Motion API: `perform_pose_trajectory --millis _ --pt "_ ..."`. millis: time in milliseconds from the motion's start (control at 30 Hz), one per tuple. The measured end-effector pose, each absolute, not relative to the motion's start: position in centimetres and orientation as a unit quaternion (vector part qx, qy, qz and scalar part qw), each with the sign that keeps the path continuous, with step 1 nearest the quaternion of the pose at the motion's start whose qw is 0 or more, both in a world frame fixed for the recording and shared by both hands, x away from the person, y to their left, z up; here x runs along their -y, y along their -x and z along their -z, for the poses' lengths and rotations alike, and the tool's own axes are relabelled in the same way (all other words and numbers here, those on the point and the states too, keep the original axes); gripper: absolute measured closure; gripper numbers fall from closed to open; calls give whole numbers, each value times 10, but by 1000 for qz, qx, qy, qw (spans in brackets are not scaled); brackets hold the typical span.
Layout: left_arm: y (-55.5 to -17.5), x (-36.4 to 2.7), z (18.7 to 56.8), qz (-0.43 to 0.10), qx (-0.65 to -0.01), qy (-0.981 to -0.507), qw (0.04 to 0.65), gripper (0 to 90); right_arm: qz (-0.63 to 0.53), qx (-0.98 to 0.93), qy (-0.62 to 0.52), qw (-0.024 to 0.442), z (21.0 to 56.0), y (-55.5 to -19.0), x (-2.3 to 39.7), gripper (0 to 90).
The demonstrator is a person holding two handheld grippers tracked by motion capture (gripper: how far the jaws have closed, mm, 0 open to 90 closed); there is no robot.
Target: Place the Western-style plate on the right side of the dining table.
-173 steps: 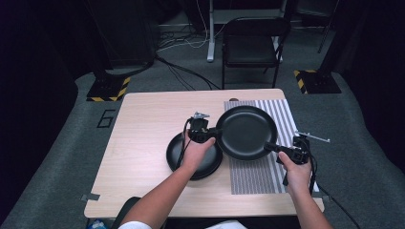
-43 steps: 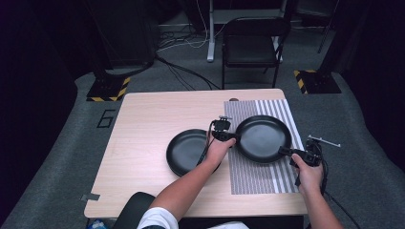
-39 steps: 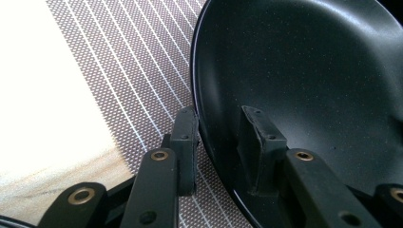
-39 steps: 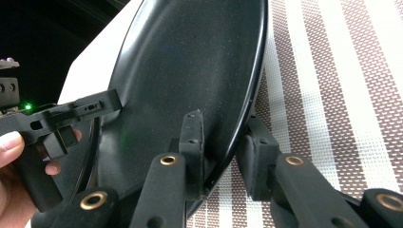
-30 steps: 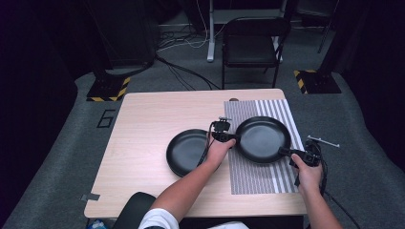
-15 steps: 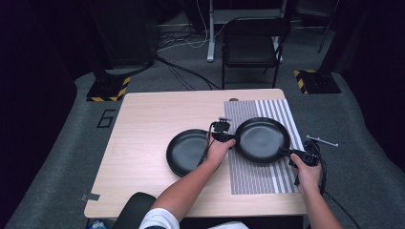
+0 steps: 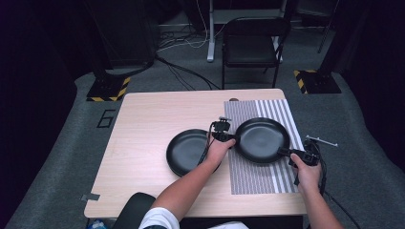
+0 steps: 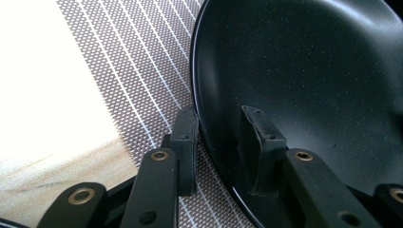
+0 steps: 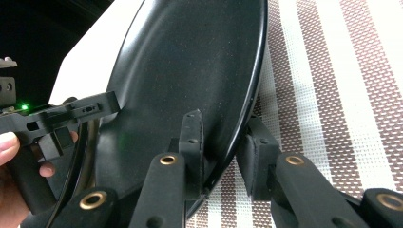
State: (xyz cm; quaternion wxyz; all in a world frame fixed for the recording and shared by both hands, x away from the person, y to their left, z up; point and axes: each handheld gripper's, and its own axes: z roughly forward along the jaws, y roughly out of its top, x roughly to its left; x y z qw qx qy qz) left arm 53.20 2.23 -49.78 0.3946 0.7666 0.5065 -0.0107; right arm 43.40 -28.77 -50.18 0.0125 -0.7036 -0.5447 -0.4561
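Note:
A black round plate (image 7: pixel 260 139) lies on a striped placemat (image 7: pixel 258 176) at the right of the wooden table (image 7: pixel 143 119). My left gripper (image 7: pixel 230 140) is shut on its left rim. In the left gripper view one pad of the gripper (image 8: pixel 216 142) sits outside the rim on the placemat (image 8: pixel 142 61) and the other inside the plate (image 8: pixel 309 71). My right gripper (image 7: pixel 285 152) is shut on the near right rim. The right gripper view has the gripper (image 9: pixel 221 142) with one pad inside the plate (image 9: pixel 190 61) and one under its edge. A second black plate (image 7: pixel 188 151) rests on bare wood just left of the first.
A black folding chair (image 7: pixel 250 47) stands beyond the table's far edge, with cables on the floor around it. The person's left forearm (image 7: pixel 191 181) crosses over the second plate. Bare wood spreads over the table's left and far parts.
Since the oldest frame, both grippers have carried the plate to the right, off the second plate and fully over the placemat. Over the last second nothing has moved.

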Motion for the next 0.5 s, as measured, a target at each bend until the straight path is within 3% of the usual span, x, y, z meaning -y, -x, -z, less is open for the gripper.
perform_pose_trajectory --millis 500 --pt "-534 -16 499 18 -505 -772 385 680 449 530 719 27 509 -435 293 719"
